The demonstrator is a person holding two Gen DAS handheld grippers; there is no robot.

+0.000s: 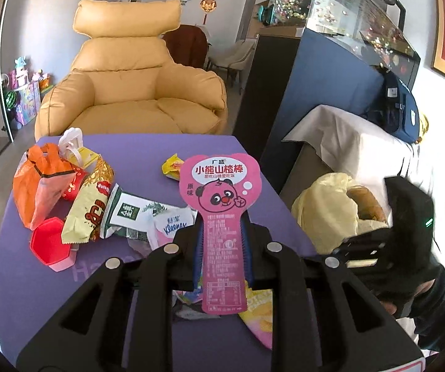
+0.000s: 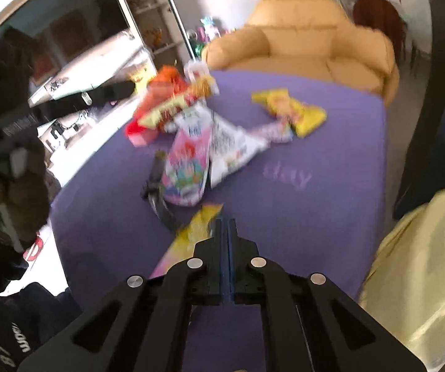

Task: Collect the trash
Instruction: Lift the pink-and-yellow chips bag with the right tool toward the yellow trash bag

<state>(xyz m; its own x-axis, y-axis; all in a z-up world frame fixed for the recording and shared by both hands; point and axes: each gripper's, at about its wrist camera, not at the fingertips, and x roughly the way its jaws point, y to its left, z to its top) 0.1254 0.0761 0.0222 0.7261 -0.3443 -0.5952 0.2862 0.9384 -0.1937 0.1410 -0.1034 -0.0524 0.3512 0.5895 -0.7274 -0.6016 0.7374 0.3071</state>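
My left gripper (image 1: pixel 222 226) is shut on a pink panda snack pack (image 1: pixel 222 186), which stands upright between the jaws above the purple table mat (image 1: pixel 148 155). Under it lies a yellow and pink snack bag (image 1: pixel 261 322). In the blurred right wrist view my right gripper (image 2: pixel 225 221) is shut, and a corner of that yellow and pink snack bag (image 2: pixel 191 235) runs in between the fingertips. The right gripper (image 1: pixel 362 248) also shows at the right edge of the left wrist view, in a gloved hand beside a pale yellow trash bag (image 1: pixel 324 210).
More litter lies on the mat: an orange bag (image 1: pixel 39 186), a red lid (image 1: pixel 51 241), a yellow wrapper (image 1: pixel 86 214), a green and white pack (image 1: pixel 129 214), a Kleenex pack (image 1: pixel 172 226) and a small yellow wrapper (image 1: pixel 172 167). A tan armchair (image 1: pixel 129 93) stands behind the table.
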